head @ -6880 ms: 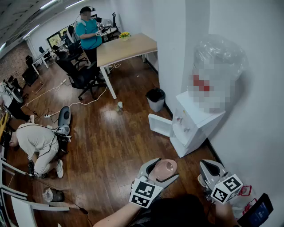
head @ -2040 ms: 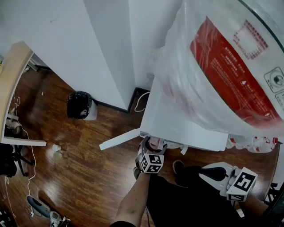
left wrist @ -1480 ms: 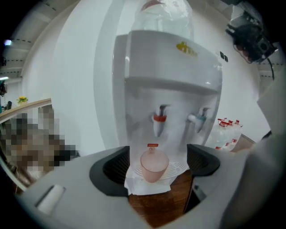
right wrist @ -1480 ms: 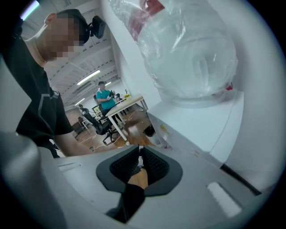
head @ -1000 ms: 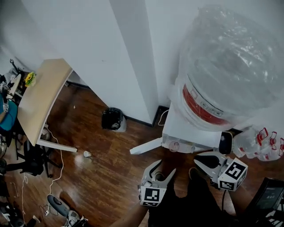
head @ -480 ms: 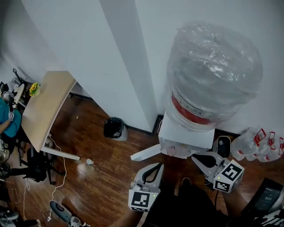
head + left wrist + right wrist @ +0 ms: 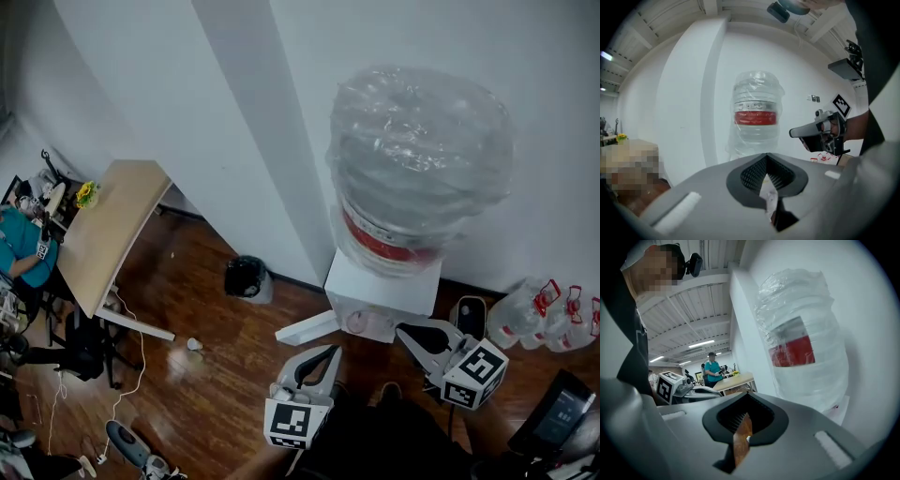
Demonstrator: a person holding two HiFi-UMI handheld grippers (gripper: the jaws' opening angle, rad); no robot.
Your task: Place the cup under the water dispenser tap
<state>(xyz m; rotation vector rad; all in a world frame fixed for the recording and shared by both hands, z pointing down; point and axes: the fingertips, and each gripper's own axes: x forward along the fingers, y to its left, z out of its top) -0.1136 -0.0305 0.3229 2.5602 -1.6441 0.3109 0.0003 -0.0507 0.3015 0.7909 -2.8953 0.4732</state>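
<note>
White walls, dark wood floor [image 7: 216, 375]. Water dispenser [image 7: 389, 281] stands against the wall, carrying a plastic-wrapped bottle [image 7: 417, 159]. Cup [image 7: 357, 322], pale pink, sits in the dispenser's front recess; taps too small to make out. Left hand-held gripper [image 7: 328, 351]: jaws nearly together, just beginning to part, nothing between them. Right hand-held gripper [image 7: 405, 329]: jaws together, empty. Both are held clear of the cup, on the near side. Black bin [image 7: 246, 277] by the wall, desk [image 7: 108, 220] further left.
</note>
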